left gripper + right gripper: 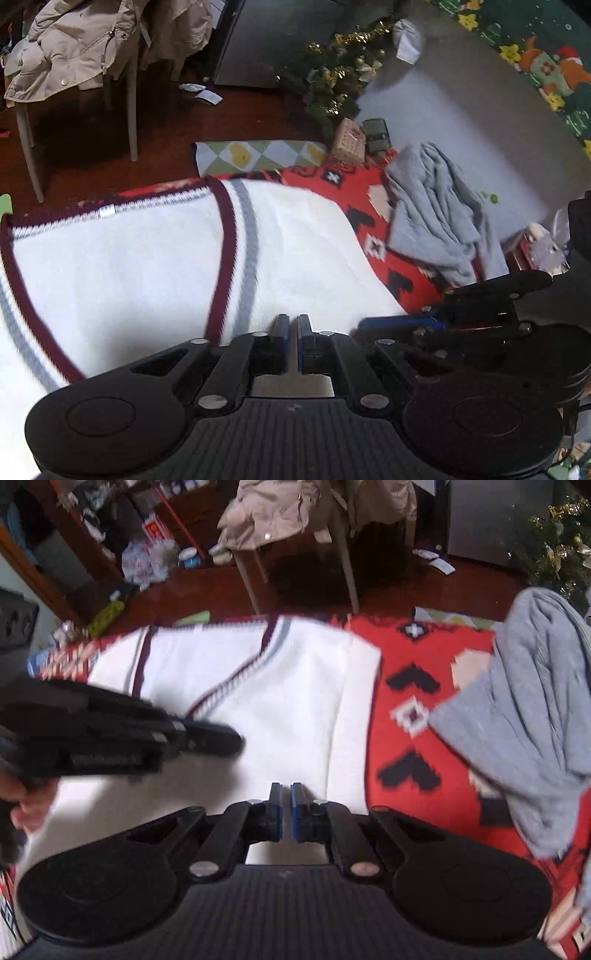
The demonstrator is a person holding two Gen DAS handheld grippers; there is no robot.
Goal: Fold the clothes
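Left wrist view: we see left tongs (292,325) closed, holding nothing.
Right tongs (285,794): closed, empty too.
Sweater (147,266): white, flat on red blanket (373,206), directly ahead of both tongs.
Nearer: we judge roughly equal.

A white sweater (129,280) trimmed maroon and grey lies spread flat, beside a crumpled grey garment (439,218).
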